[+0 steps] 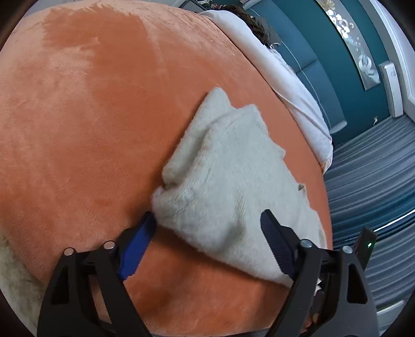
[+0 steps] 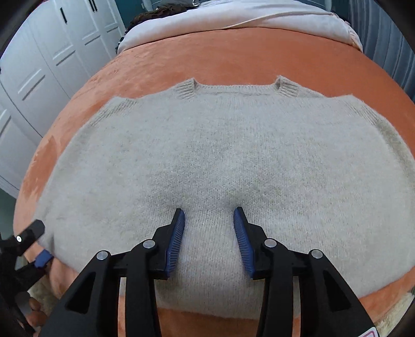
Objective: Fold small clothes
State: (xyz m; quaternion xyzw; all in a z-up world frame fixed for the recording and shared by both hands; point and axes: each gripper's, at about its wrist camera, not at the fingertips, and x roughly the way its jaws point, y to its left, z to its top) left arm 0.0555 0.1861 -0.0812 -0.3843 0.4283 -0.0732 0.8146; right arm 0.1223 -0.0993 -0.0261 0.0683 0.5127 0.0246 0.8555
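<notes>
Cream knit sweater (image 2: 220, 160) lies flat on an orange plush bedspread (image 2: 233, 59), neckline toward the far end, hem toward the near edge of the bed.

Right wrist view: whole body of the sweater spread wide, both ribbed collar corners visible at the far side. Right gripper (image 2: 209, 215) points down over the lower middle of the sweater; jaws part-way apart with knit showing between them, pads not pressing on it, so released. At the far left edge of this view the left gripper (image 2: 39, 243) sits at the sweater's left hem corner, one blue pad just beside the fabric edge. White wardrobe doors (image 2: 52, 51) stand left of the bed; a pale sheet (image 2: 233, 23) covers the far end.

Left wrist view: only a corner of the sweater shows here, with a folded-over layer lying on top. Left gripper (image 1: 207, 220) jaws stand wide, one finger at the fabric edge, the other over the knit; nothing clamped. This view alone shows a teal wall (image 1: 311, 64) and grey-blue striped carpet (image 1: 368, 181) to the right.
</notes>
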